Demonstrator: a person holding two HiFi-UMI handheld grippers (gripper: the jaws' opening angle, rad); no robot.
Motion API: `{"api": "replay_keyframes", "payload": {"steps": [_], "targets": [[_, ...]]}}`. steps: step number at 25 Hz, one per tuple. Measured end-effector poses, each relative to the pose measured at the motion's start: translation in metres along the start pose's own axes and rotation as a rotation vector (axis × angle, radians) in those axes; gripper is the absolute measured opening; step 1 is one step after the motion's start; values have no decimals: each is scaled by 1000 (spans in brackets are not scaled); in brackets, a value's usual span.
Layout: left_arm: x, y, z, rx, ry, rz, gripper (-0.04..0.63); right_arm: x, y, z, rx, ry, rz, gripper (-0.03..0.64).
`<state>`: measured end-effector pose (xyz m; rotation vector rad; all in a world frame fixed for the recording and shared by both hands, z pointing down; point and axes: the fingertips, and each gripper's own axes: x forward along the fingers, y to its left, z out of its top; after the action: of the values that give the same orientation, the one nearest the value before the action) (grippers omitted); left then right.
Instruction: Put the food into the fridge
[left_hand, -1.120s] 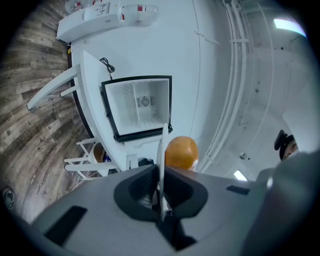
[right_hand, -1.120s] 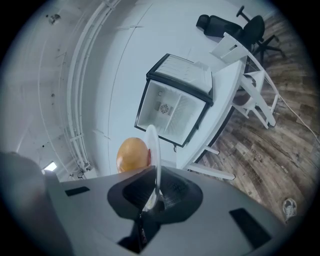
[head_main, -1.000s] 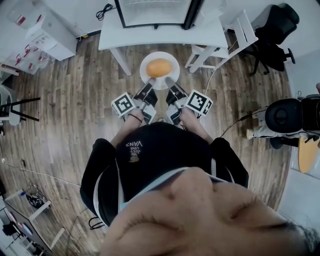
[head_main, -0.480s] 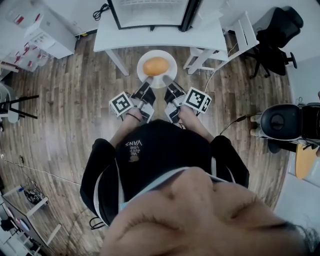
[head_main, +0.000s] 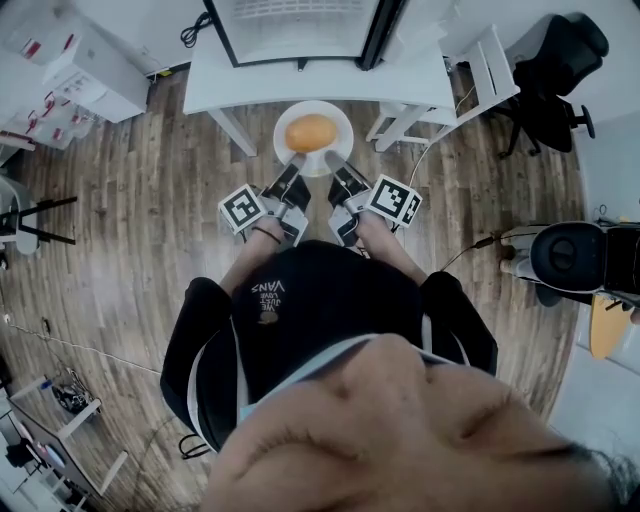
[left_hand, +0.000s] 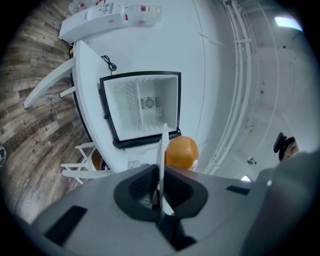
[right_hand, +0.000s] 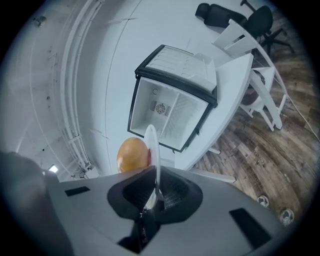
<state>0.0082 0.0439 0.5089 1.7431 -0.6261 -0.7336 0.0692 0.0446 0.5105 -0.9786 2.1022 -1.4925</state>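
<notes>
A white plate carries a round golden-orange bun. Both grippers hold it by its near rim. My left gripper is shut on the plate's rim at the left, my right gripper at the right. In the left gripper view the plate shows edge-on between the jaws with the bun behind it. The right gripper view shows the same plate and the bun. Ahead stands a small fridge with its door open and its white inside empty.
The fridge stands on a white table. White stools sit at the table's right, a black office chair further right. White shelving is at the far left. The floor is wood planks.
Both grippers and the plate have moved forward toward the table and the open fridge, which now sits closer in the head view.
</notes>
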Motion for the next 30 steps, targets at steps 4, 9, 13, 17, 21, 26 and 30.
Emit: {"api": "replay_keyframes", "payload": {"steps": [4, 9, 13, 17, 21, 26, 30], "targets": [[20, 1, 27, -11, 17, 10, 29, 26, 6, 20, 5, -11, -11, 29], [31, 7, 50, -5, 31, 7, 29, 48, 3, 30, 1, -27, -30, 29], [34, 14, 51, -4, 38, -4, 29, 53, -3, 30, -1, -40, -17, 29], [36, 19, 53, 3, 45, -8, 29, 56, -7, 31, -3, -52, -10, 29], [48, 22, 84, -3, 58, -11, 29, 86, -3, 41, 1, -62, -16, 29], [61, 27, 116, -13, 77, -17, 29, 119, 1, 53, 1, -82, -28, 29], [67, 31, 129, -18, 97, -20, 29, 132, 1, 57, 6, -101, -37, 29]]}}
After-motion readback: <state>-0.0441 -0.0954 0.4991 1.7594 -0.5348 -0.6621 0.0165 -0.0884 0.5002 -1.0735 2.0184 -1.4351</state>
